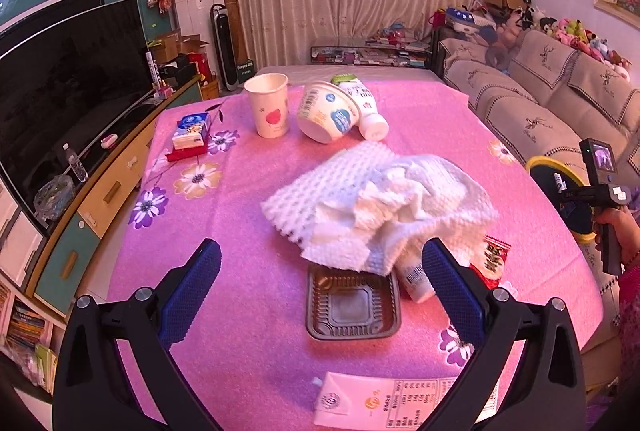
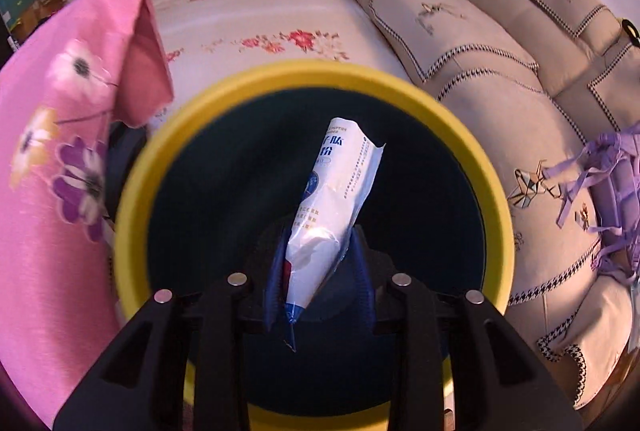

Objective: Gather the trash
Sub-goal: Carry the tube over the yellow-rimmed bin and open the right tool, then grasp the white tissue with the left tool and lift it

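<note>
Left wrist view: lying across pink tablecloth (image 1: 248, 191), crumpled white paper towel (image 1: 376, 207); sitting just below it, brown plastic tray (image 1: 352, 305), paper cup (image 1: 267, 105) and tipped bowl (image 1: 327, 111) standing farther back. Hovering over tray, left gripper (image 1: 322, 281), jaws spread, holding nothing. Right wrist view: filling centre, yellow-rimmed bin (image 2: 492, 167); pinching white sachet (image 2: 332, 199) above its dark opening, right gripper (image 2: 320, 267).

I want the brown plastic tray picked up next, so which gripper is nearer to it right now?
Left. The left gripper hangs open just over the brown plastic tray, fingers on either side. The right gripper is off the table edge, holding a white sachet above the yellow-rimmed bin.
</note>
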Available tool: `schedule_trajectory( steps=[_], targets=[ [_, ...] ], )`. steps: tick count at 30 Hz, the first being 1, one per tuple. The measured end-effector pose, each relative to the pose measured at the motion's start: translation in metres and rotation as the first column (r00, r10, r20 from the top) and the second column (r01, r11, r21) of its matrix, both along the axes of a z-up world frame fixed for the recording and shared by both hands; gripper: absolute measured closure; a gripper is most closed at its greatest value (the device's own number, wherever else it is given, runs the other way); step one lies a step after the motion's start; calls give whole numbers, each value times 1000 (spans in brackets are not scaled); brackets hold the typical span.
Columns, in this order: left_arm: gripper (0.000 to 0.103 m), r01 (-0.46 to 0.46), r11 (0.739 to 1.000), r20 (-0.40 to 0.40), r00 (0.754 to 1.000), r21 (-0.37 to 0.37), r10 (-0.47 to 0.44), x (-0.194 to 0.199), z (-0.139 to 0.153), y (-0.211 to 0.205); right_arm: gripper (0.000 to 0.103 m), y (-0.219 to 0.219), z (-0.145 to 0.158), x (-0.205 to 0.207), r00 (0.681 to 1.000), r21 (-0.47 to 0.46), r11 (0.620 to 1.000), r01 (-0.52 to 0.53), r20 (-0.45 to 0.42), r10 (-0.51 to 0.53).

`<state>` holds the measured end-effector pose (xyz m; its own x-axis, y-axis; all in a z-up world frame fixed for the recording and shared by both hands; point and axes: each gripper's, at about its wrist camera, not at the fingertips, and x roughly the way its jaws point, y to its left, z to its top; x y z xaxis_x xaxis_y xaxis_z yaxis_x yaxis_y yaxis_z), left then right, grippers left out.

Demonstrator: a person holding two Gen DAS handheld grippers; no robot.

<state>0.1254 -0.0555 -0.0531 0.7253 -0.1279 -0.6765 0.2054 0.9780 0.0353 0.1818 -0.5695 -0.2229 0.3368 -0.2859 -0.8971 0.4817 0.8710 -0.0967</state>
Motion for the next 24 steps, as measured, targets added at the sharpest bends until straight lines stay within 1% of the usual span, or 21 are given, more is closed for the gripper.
schedule_trajectory(
  steps=[1,4,9,11,14,16,17,19,20,22,23,24],
  targets=[
    [4,10,1000,-8,1000,0,-10,-1,-2,-3,70,-3,-4,2,1000,7,1000,4,-5,-4],
    [4,39,999,-20,999,4,-39,-5,-4,-12,52,-8,-8,3,1000,13,1000,18,4,-18],
    [4,88,996,-29,996,10,-88,-8,-2,-26,51,-3,5,-4,999,-2,1000,5,45,-5],
    [4,129,992,-42,991,12,-129,-6,-1,-34,50,3,13,-9,998,-13,1000,-7,65,8],
    [4,210,978,-67,976,7,-209,2,-1,-51,49,10,25,-16,995,-23,999,-28,93,30],
    [5,265,964,-82,961,9,-263,8,-1,-65,49,15,30,-20,994,-26,999,-41,105,44],
    [8,282,959,-86,956,18,-280,10,-1,-71,49,17,32,-21,992,-22,999,-47,113,49],
    [20,288,956,-100,954,54,-282,20,-5,-82,48,20,37,-23,991,-20,998,-54,123,56],
    [23,284,957,-110,955,62,-276,26,-7,-85,48,22,39,-24,990,-22,998,-55,127,57],
    [34,275,960,-146,953,51,-265,39,-12,-86,48,23,42,-26,989,-19,998,-61,136,63],
    [37,277,960,-161,950,41,-267,43,-15,-86,48,26,44,-26,988,-17,998,-64,139,66],
    [43,280,959,-173,947,33,-271,45,-17,-86,48,28,46,-27,987,-15,998,-68,144,69]
  ],
)
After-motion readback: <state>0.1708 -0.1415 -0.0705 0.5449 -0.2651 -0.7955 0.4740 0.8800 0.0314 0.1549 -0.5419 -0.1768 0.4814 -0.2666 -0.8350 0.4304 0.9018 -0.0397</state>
